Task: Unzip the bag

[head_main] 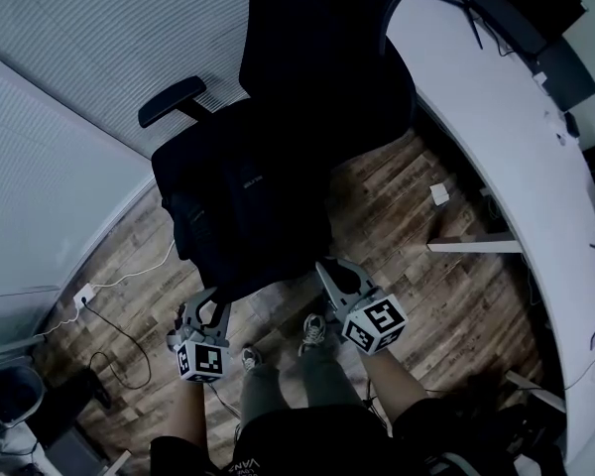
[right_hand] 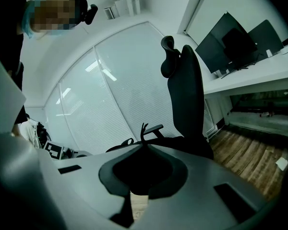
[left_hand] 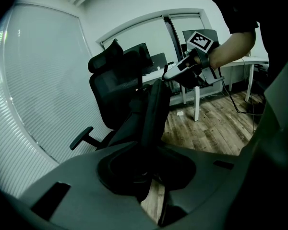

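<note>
Room: office with wood floor [head_main: 407,236], frosted glass wall with blinds [head_main: 69,28], and a curved white tabletop [head_main: 496,117] on the right carrying monitors [right_hand: 230,37].
Chair: black office chair [head_main: 317,48] in the centre, with one armrest [head_main: 172,100] sticking out toward the glass wall.
Bag: black bag [head_main: 243,196] sits on the chair seat and fills most of it. Its near edge faces the person, and a small pale label shows on top.
Left gripper: left gripper [head_main: 210,305] is at the bag's near lower corner, angled forward and down, marker cube facing up.
Left jaws: nearly together, pinching a fold of the bag's black fabric. In the left gripper view the fabric rises straight up from between them.
Left arm: bare forearm [head_main: 188,405] reaches forward from low in the head view, close to the body.
Right gripper: right gripper [head_main: 324,268] is at the bag's near edge, to the right of the left one and higher up the bag. It points close to level.
Right jaws: closed on a thin black zip tab [right_hand: 143,130], which pokes up just past the tips.
Right arm: forearm [head_main: 392,380] is extended forward and slightly inward.
Person: standing at the chair front, shoes [head_main: 312,333] on the floor between the two grippers.
Floor extras: cables [head_main: 119,330] run along the left.
</note>
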`<state>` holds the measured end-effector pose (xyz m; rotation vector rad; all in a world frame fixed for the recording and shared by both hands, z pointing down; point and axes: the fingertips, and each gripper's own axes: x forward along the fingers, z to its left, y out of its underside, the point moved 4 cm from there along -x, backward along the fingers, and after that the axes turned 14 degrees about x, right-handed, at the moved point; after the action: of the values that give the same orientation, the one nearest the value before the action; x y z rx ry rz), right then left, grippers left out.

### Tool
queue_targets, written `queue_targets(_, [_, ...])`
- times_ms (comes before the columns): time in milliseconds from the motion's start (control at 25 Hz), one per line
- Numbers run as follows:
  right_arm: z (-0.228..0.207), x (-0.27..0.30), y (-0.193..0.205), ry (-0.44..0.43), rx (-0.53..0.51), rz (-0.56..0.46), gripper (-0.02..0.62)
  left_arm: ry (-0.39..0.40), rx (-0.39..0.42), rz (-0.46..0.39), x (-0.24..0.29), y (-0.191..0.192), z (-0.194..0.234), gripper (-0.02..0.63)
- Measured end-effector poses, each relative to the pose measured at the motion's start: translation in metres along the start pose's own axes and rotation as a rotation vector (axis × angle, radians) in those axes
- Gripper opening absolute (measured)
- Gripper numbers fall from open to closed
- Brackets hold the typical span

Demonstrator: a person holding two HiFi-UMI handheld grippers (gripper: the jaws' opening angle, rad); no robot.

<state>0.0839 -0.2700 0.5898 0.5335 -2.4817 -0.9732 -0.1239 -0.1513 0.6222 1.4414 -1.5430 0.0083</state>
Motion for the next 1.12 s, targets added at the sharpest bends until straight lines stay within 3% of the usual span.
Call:
queue_targets(360, [-0.031,-0.004,-0.014,0.068,0.024,-0.020,0.046,0.012,-0.023,0.005,0.002,0.003,-0.004,0.095])
queue_targets(800, [-0.030,-0.003,-0.011,0.091,0.043,-0.032,0.046,0.009,-0.029,0.013,0.002,0.004,-0.003,0.095])
queue_targets(1120, [-0.013,-0.010,-0.004,0.145,0.001,-0.028,0.049,0.074,-0.035,0.046,-0.002,0.008,-0.015,0.130])
